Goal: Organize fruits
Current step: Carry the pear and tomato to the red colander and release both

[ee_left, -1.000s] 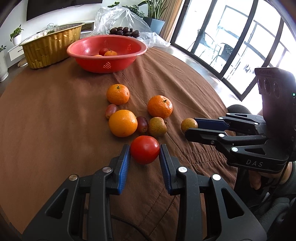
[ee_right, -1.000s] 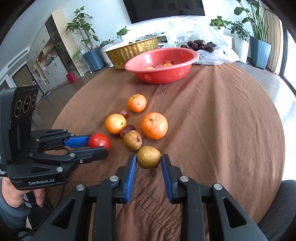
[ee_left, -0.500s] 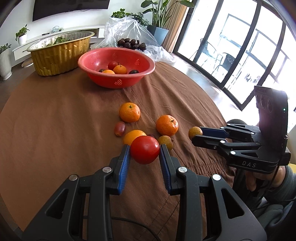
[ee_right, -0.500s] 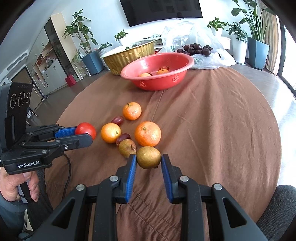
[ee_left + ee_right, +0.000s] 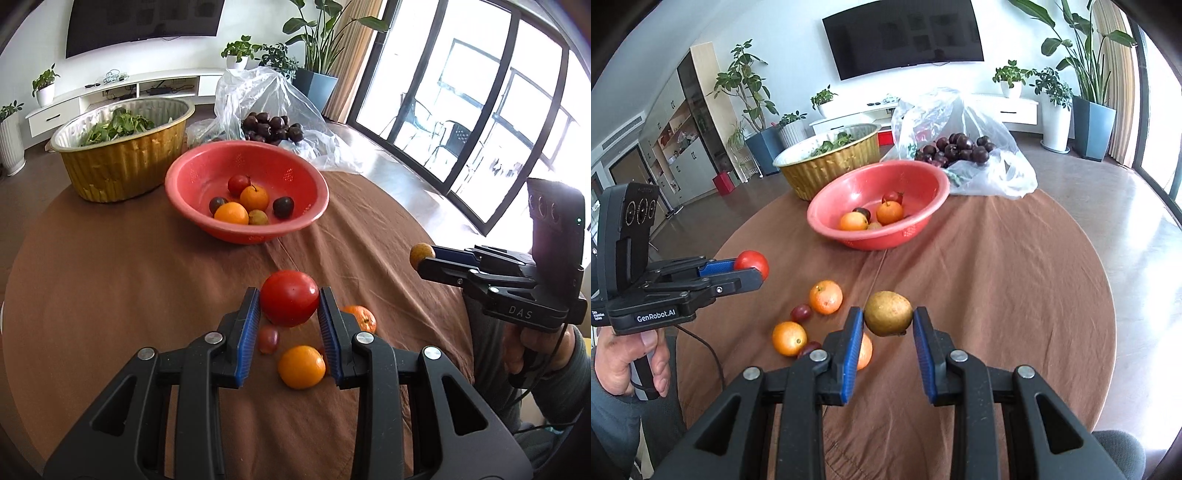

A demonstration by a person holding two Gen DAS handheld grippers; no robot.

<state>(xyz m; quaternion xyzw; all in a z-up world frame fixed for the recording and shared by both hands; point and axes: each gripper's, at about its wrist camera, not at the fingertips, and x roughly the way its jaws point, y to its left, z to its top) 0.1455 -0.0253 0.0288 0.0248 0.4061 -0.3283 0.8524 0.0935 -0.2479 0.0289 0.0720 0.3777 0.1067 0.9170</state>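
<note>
Daylight is pouring through tall black-framed glass doors [image 5: 491, 122] at the right of the frame, while a black wall-mounted television [image 5: 905, 35] is hanging above a low white cabinet [image 5: 110, 92], potted plants [image 5: 746, 85] standing around.

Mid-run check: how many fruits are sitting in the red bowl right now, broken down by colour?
In the red bowl, from the left wrist view:
Red fruit: 1
Orange fruit: 2
Dark purple fruit: 2
Yellowish fruit: 1
Total: 6
</note>
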